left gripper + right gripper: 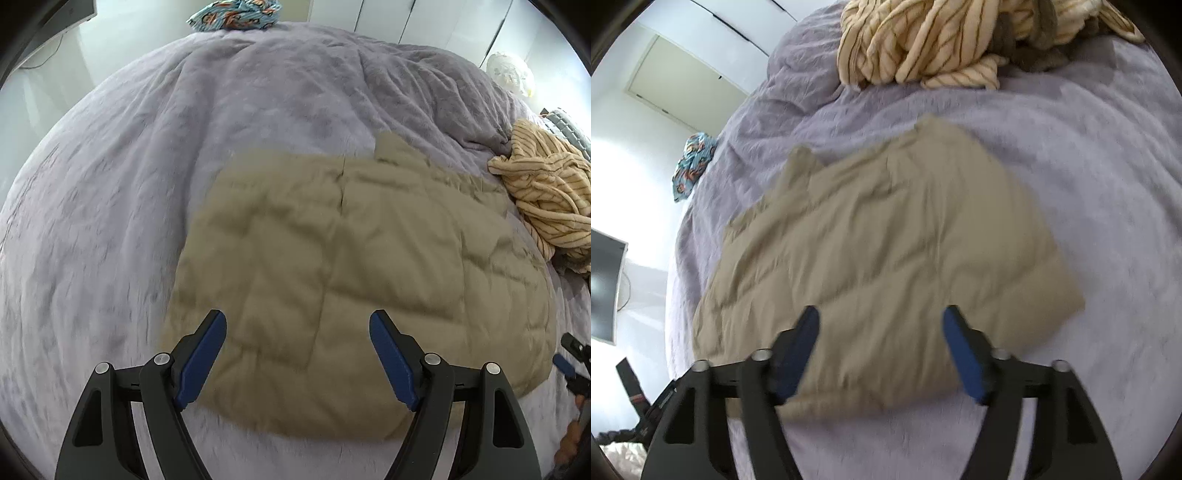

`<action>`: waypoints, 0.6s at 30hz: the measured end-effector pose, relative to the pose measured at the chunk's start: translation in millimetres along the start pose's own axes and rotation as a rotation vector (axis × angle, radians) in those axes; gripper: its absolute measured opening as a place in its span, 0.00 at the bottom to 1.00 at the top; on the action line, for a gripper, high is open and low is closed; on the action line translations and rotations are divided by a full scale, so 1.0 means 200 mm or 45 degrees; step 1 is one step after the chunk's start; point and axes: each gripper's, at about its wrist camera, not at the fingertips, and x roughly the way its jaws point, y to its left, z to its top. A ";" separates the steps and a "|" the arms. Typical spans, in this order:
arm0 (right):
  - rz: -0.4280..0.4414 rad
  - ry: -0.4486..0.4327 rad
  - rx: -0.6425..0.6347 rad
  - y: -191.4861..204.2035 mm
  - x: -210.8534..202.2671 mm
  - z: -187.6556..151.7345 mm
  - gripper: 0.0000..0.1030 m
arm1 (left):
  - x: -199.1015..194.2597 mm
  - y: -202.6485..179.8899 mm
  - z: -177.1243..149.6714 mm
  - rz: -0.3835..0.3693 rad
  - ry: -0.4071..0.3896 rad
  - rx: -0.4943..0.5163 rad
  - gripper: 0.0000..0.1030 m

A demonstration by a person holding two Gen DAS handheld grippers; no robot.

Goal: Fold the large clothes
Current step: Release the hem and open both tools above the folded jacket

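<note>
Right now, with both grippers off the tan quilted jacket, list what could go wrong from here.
1. The folded tan quilted jacket is puffy, and its top layer may spring open, since the left gripper and right gripper stand open above it.
2. The striped garment lies heaped close beside it, so a sweep that way could snag it.
3. The plush purple blanket is soft and rumpled, so the fold may sag.

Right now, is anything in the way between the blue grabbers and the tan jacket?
No. Both the left gripper and the right gripper hang open above the tan jacket with only air between. The striped clothes lie off to one side.
</note>
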 end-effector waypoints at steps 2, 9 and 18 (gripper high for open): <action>0.001 0.035 -0.016 0.00 0.00 -0.06 0.74 | 0.00 0.00 -0.04 0.003 0.023 -0.011 0.81; 0.037 0.103 0.021 0.00 0.05 -0.16 0.78 | 0.00 -0.04 -0.14 -0.001 0.063 0.007 0.81; 0.123 0.162 0.088 -0.01 0.11 -0.25 0.90 | -0.02 -0.11 -0.20 -0.022 0.075 0.065 1.00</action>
